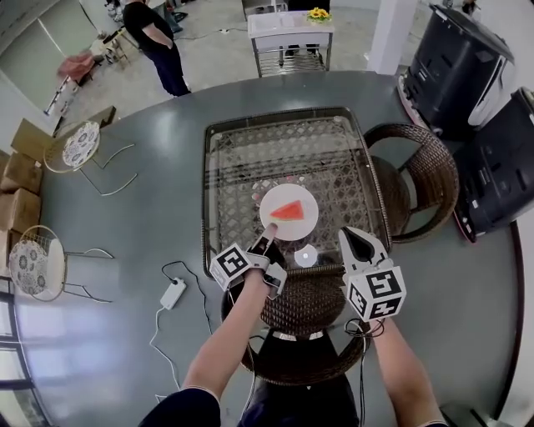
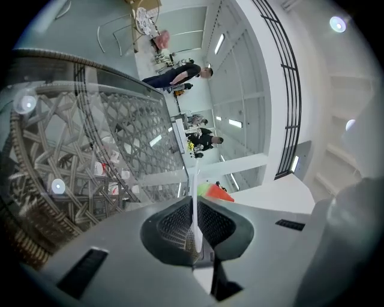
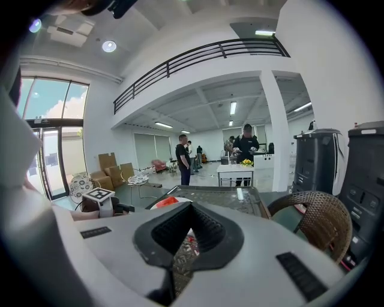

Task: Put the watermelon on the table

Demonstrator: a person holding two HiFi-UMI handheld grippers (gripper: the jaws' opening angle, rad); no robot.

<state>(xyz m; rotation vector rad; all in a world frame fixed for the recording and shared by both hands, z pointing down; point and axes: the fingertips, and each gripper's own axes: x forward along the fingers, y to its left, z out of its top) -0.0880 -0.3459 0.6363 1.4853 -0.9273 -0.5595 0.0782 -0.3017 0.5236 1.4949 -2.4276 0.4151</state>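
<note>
Left gripper [image 1: 265, 242]: at the near edge of the table, marker cube on top, turned on its side. Jaws closed on the near rim of the plate [image 1: 274, 227]; in the left gripper view the rim runs edge-on between the ribbed pads [image 2: 177, 225].

Right gripper [image 1: 360, 242]: beside the left, near the plate's right edge and apart from it. Jaws stand a little apart, nothing between them; only the table shows through the gap.

Plate: white, round, over the near middle of the glass top. Whether it rests on the glass cannot be told.

Watermelon [image 1: 288, 210]: one red wedge with a green rind, lying at the centre of the plate.

Table [image 1: 334, 158]: rectangular, glass top over a woven wicker lattice, dark frame.

Chairs: one dark wicker armchair [image 1: 425, 179] at the table's right side; a second [image 1: 304, 313] at the near side, under the person's forearms.

Power strip [image 1: 173, 293]: white, on the grey floor left of the near chair, cable looped beside it.

Wire chairs [image 1: 82, 146]: two, with patterned round seats, at far left, next to cardboard boxes [image 1: 21, 171].

Background: a person in dark clothes [image 1: 157, 40] standing beyond the table; a white cart [image 1: 290, 29] with yellow flowers [image 1: 318, 14]; two black machines [image 1: 455, 67] at right.
</note>
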